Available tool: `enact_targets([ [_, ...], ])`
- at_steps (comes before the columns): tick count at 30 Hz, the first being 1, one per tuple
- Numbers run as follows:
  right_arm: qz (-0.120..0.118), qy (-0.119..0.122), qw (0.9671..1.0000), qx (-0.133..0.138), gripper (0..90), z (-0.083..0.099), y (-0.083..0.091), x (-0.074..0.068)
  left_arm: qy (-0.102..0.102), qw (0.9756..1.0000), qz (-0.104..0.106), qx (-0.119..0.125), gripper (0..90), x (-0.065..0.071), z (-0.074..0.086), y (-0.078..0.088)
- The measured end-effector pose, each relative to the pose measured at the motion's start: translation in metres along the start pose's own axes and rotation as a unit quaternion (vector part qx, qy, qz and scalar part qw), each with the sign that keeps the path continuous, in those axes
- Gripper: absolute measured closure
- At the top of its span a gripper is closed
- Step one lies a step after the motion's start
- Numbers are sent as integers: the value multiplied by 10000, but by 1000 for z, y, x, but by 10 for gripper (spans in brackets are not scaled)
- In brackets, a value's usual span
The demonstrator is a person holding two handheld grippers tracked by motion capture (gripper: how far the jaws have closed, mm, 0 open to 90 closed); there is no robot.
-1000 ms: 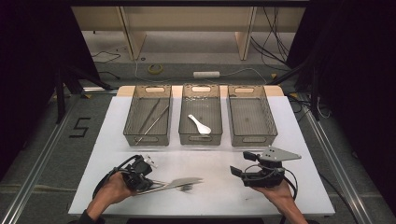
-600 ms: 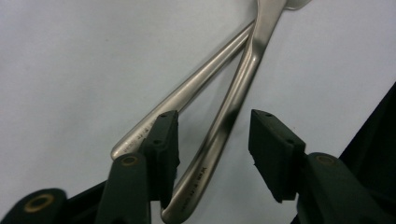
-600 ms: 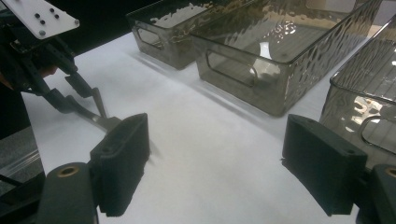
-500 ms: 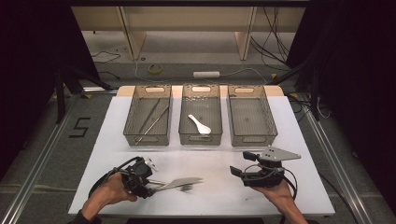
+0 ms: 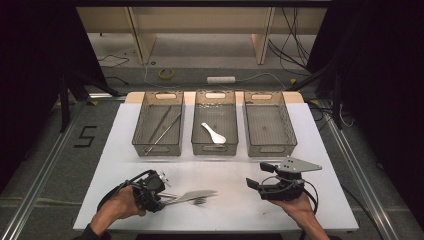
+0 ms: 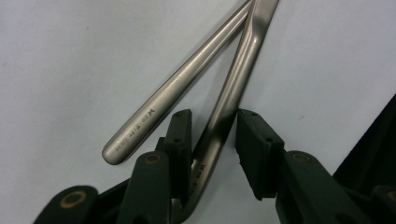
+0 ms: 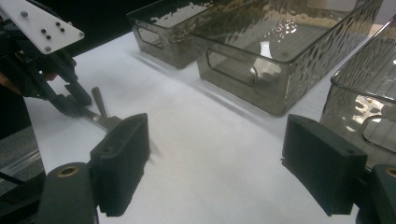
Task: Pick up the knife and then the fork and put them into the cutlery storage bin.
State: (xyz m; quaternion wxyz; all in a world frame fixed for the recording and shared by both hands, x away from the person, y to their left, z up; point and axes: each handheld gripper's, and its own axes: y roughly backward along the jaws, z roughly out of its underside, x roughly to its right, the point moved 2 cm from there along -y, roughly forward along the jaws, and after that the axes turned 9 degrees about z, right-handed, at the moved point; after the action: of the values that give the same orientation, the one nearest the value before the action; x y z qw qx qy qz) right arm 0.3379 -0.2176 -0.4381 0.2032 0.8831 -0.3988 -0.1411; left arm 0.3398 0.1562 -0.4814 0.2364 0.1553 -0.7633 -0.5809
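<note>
Two grippers: one in each hand, both at the near edge of the white table (image 5: pixel 320 130).
Left gripper (image 5: pixel 161 194): near left, pointing right; its jaws have just been closing, and they stand at a narrow gap.
Between its jaws: one steel handle (image 6: pixel 224 112), touching the left pad (image 6: pixel 180 140); a small gap shows at the other pad, so the handle is not clamped.
Second handle (image 6: pixel 173 91): just beside the jaws, outside them, crossing the first farther up.
Cutlery (image 5: pixel 192 197): a knife and a fork lying flat, near centre-left, blade and tines pointing right.
Right gripper (image 5: pixel 256 176): near right, well apart from the cutlery, jaws wide with only bare table between them.
Three trays (image 5: pixel 214 148): far row; left holds long thin utensils (image 5: pixel 162 129), middle a white spoon (image 5: pixel 214 133).
</note>
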Motion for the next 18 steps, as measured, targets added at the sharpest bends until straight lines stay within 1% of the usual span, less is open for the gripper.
enact_targets([
  [2,11,-3,10000,-12,241,0,0,0,-30,10000,-26,-38,659,1,-1,0],
  [3,12,-4,10000,-10,241,0,0,0,-24,10000,-28,-15,663,2,-1,-1],
  [4,16,-5,10000,-11,242,0,0,0,-75,9999,-31,-60,669,1,-1,-1],
  [6,23,-11,10000,-8,242,0,0,0,-78,9999,-53,-45,678,3,-2,-1],
  [9,23,-6,10000,-9,242,0,0,0,-144,9998,-81,-116,697,4,-3,-1],
  [14,26,-3,10000,-14,242,0,0,0,-230,9997,-14,-128,743,5,-3,-2],
  [18,29,-4,10000,-14,242,0,0,0,-264,9996,3,-122,763,5,-3,-2],
])
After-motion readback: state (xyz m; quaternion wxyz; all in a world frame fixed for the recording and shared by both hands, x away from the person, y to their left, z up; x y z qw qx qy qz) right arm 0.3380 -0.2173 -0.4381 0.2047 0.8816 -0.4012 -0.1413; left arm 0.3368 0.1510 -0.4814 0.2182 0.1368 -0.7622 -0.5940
